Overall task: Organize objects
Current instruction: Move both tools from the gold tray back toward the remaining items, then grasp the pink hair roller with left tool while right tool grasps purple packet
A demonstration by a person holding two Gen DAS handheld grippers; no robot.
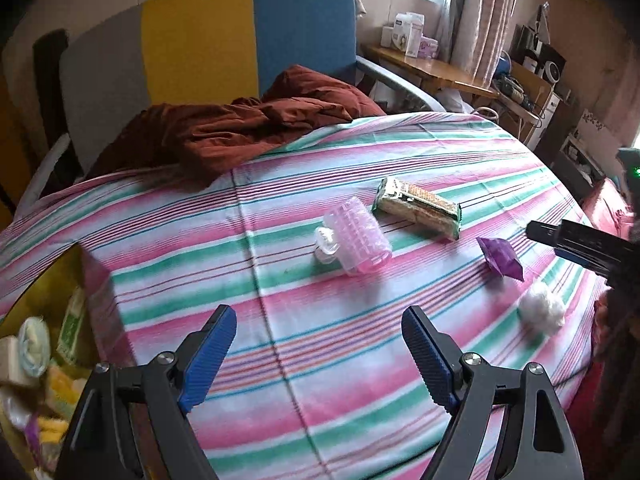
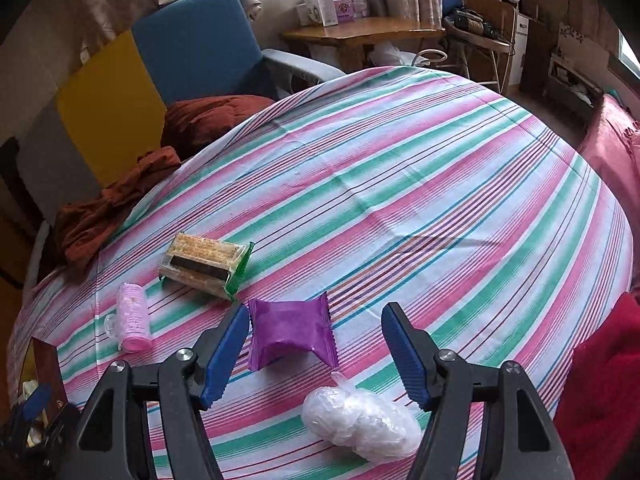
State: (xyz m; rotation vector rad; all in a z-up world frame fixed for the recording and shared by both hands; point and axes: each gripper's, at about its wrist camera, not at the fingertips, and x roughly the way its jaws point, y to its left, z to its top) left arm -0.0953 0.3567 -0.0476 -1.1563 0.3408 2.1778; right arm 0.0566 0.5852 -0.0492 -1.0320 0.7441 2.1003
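On the striped bedsheet (image 1: pixel 360 360) lie a pink ribbed roller (image 1: pixel 357 237), a green-edged cracker pack (image 1: pixel 418 207), a purple sachet (image 1: pixel 501 258) and a white plastic-wrapped bundle (image 1: pixel 541 312). My left gripper (image 1: pixel 318 344) hangs open and empty over bare sheet, in front of the roller. In the right wrist view my right gripper (image 2: pixel 316 348) is open above the purple sachet (image 2: pixel 290 332), which lies between and just beyond its fingers, untouched. The white bundle (image 2: pixel 360 424) lies lower, between the jaws. The cracker pack (image 2: pixel 206 266) and the roller (image 2: pixel 134 320) lie to the left.
A yellow box (image 1: pixel 52 344) with several small packets stands at the left edge of the bed. A rust-red cloth (image 1: pixel 248 128) is heaped at the far side against a grey, yellow and blue headboard (image 1: pixel 200 36). A wooden table (image 2: pixel 360 34) stands beyond. Red fabric (image 2: pixel 600 392) lies right.
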